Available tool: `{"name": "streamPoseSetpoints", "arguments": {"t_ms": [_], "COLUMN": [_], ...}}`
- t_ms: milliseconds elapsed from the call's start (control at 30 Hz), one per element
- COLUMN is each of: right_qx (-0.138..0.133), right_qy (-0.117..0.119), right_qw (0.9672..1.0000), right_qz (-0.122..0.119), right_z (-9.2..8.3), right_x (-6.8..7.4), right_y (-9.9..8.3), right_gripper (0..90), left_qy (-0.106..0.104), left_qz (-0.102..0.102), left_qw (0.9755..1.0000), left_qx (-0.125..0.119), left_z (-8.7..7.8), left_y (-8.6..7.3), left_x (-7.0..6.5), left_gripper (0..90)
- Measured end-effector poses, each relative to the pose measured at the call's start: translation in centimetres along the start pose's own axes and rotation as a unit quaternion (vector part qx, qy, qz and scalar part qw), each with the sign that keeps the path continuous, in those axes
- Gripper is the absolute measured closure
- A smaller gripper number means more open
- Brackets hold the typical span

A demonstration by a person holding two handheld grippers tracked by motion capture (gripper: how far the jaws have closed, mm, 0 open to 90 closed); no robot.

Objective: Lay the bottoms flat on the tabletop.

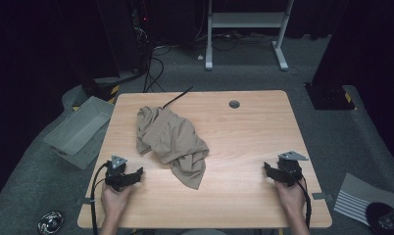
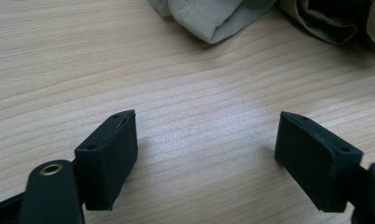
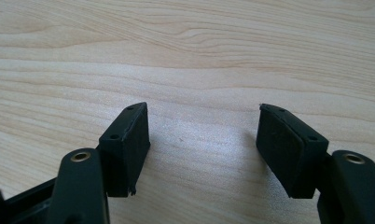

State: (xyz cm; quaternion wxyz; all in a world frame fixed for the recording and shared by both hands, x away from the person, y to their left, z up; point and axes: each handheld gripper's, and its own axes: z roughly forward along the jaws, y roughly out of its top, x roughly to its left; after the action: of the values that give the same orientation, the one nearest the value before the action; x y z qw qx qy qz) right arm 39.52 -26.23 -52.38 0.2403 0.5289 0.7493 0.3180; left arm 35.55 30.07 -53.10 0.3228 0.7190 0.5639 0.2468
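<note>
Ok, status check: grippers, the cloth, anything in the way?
Left gripper open, holding nothing. Right gripper open, holding nothing. Tan cloth crumpled mid-table, untouched, nearer the left gripper. Bare table between them, nothing blocking.

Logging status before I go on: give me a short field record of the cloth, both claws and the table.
cloth: crumpled beige fabric garment, left of centre on the light wooden table
left claw: open, empty, low over the wood, short of the cloth's near edge
right claw: open, empty, over bare wood, apart from the cloth
off table: grey plastic bin on the floor at the left
</note>
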Motion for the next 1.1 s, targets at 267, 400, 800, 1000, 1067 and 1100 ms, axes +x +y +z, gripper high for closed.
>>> {"name": "streamPoseSetpoints", "arguments": {"t_ms": [267, 400, 800, 1000, 1067, 1100], "right_qx": [0.002, 0.005, 0.011, -0.003, -0.011, -0.011], "right_qy": [0.005, 0.011, 0.057, 0.111, 0.139, 0.139], "right_qw": [1.0000, 0.9999, 0.9973, 0.9897, 0.9846, 0.9846], "right_qz": [-0.003, -0.010, -0.046, -0.091, -0.105, -0.105], "right_z": [0.1, 0.2, 1.5, 2.3, 2.8, 2.8], "right_x": [0.1, 0.2, 4.0, 8.0, 10.0, 10.0], "right_y": [0.1, 0.2, 1.6, 3.5, 4.6, 4.6], "right_gripper": [30.0, 25.1, 26.5, 27.4, 28.0, 28.0], "left_qy": [0.001, 0.001, 0.001, 0.002, 0.002, 0.002], "left_qz": [-0.001, -0.001, -0.001, -0.002, -0.002, -0.002], "left_qw": [1.0000, 1.0000, 1.0000, 1.0000, 1.0000, 1.0000], "left_qx": [0.000, 0.000, -0.001, -0.001, -0.001, -0.001], "left_z": [0.0, 0.0, 0.0, 0.0, 0.0, 0.0], "left_y": [0.0, 0.0, 0.0, 0.0, 0.0, 0.0], "left_x": [0.0, 0.0, 0.0, 0.0, 0.0, 0.0], "left_gripper": [22.0, 22.4, 22.5, 22.7, 22.7, 22.7]}}
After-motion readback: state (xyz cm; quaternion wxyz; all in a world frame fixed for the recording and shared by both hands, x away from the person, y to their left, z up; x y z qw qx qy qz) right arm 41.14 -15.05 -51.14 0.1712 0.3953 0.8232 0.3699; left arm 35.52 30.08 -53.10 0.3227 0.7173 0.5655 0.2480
